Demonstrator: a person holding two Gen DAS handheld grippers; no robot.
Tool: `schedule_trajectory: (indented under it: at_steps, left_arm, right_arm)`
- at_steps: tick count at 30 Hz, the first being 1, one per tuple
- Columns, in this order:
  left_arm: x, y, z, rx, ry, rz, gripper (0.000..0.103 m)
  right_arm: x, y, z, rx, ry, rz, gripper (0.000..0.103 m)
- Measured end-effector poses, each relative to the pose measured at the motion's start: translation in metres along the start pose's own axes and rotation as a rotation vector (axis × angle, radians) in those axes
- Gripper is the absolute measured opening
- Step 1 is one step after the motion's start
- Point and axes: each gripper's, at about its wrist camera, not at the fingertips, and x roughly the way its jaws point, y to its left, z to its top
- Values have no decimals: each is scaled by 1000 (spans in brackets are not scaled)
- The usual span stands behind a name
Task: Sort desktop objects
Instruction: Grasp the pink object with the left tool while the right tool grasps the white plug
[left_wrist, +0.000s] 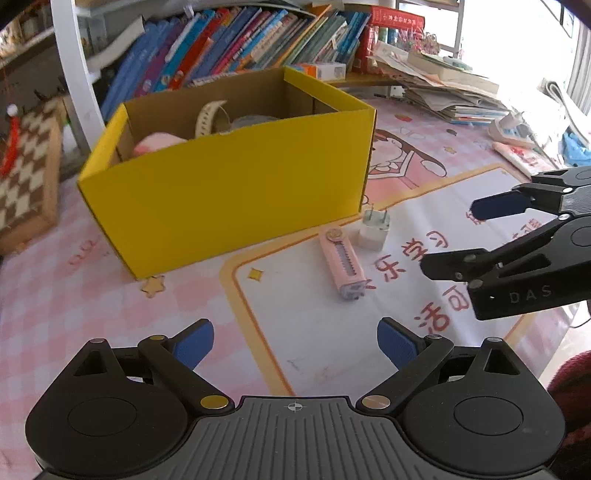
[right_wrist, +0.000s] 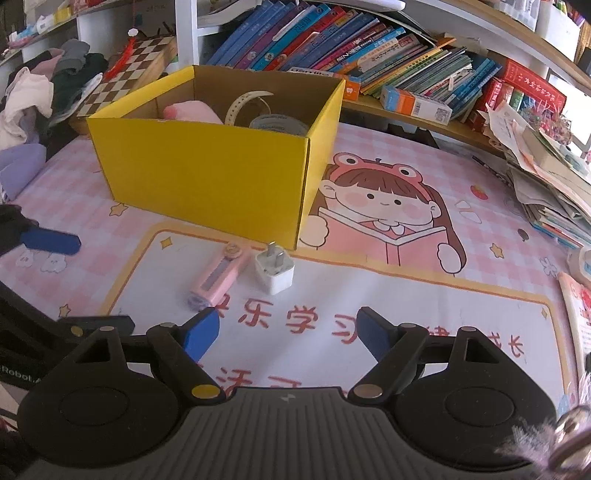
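A pink utility knife (right_wrist: 218, 277) and a white plug adapter (right_wrist: 274, 273) lie side by side on the tabletop (right_wrist: 406, 295), just in front of the near corner of a yellow cardboard box (right_wrist: 207, 173). The knife lies flat with its round cartoon-faced end toward the box and its grey-lilac end toward the cameras. The adapter stands just beside it, metal prongs pointing up; whether the two touch cannot be told. Both rest on the white panel of a pink checked desk mat printed with red Chinese characters and a cartoon girl in a frog hat reading a book.

The box is open at the top. Inside it show a pink soft item (right_wrist: 192, 110), a cream perforated watch strap (right_wrist: 242, 101) and a grey round roll (right_wrist: 279, 123), probably tape.

The left gripper (left_wrist: 295, 343) hangs above the mat near the two items, its blue-padded fingers (left_wrist: 194, 345) spread wide with nothing between them. The right gripper (right_wrist: 288, 332) is likewise spread wide and empty, tilted down at the mat just short of the knife and adapter; from the left wrist view it comes in from the right edge, one blue finger above the other.

Behind the box a shelf carries a leaning row of books (right_wrist: 332, 44). A chessboard (right_wrist: 125, 85) is propped to the left, beside a heap of clothes, and a stack of papers and booklets (right_wrist: 546, 177) sits at the right.
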Motion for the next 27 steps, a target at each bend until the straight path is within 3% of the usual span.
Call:
schedule_trajectory:
  at_steps: [6,8,11,17,22,27]
  left_arm:
    - [3,-6,5,26,-25,24,94]
    - [7,-9,6,45,-17,34,87]
    - [13,-13,9,63,0,37,78]
    - [15,-16,14,77,-5,23,78]
    - [20,-14,16,60,14,16,68]
    - [29,-17,20,63,34,-15,51]
  right_arm:
    - [12,-6,7,-9,13,26,75]
    - [18,-7,10,-18,23,39,67]
    - [27,-5,14,-43,34,59,63]
    - [47,-4,23,-72,51,89,52]
    - [61,-4,28,-92,62,92,47]
    - [68,-8,28,-87,81,129,25]
